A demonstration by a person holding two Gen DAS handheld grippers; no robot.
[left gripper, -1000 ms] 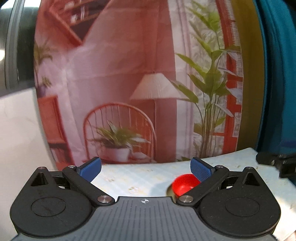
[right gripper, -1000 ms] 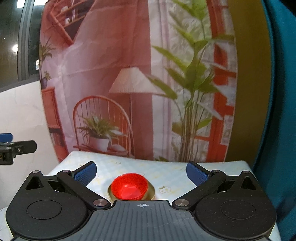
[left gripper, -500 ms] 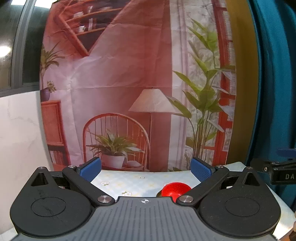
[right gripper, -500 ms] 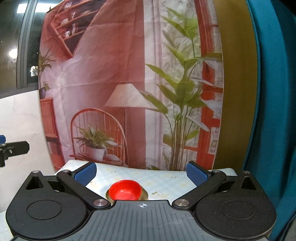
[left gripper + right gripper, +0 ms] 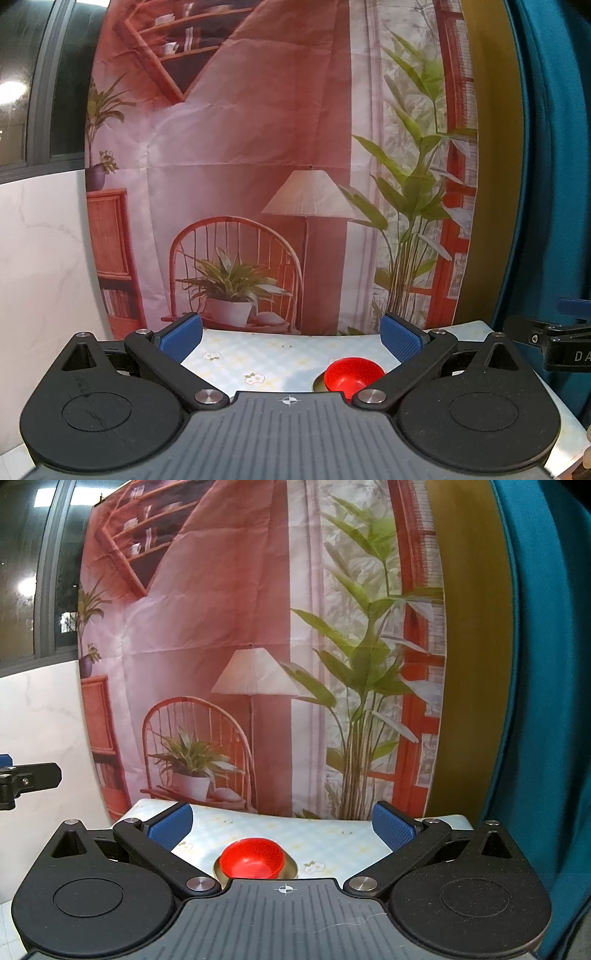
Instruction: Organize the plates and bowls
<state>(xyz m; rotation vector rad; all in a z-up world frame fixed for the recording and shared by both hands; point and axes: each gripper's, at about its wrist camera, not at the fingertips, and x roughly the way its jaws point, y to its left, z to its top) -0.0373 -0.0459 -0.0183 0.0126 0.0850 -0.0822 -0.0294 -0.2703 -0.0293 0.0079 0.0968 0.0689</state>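
Right wrist view: right gripper (image 5: 281, 823) has its blue pads (image 5: 390, 827) spread wide, nothing between them, held above the table (image 5: 332, 834) with the floral cloth. Red bowl (image 5: 252, 857) sits in a gold-rimmed plate (image 5: 291, 867), centred just ahead of the gripper body. Left gripper (image 5: 291, 334) is likewise spread and empty; from its camera the red bowl (image 5: 352, 373) is off to the right, near its right pad (image 5: 400, 339). A printed room backdrop (image 5: 258, 646) hangs behind the table, with a teal curtain (image 5: 546, 701) on the right.

Backdrop (image 5: 229, 627) walls far edge — tablecloth (image 5: 332, 840) open.
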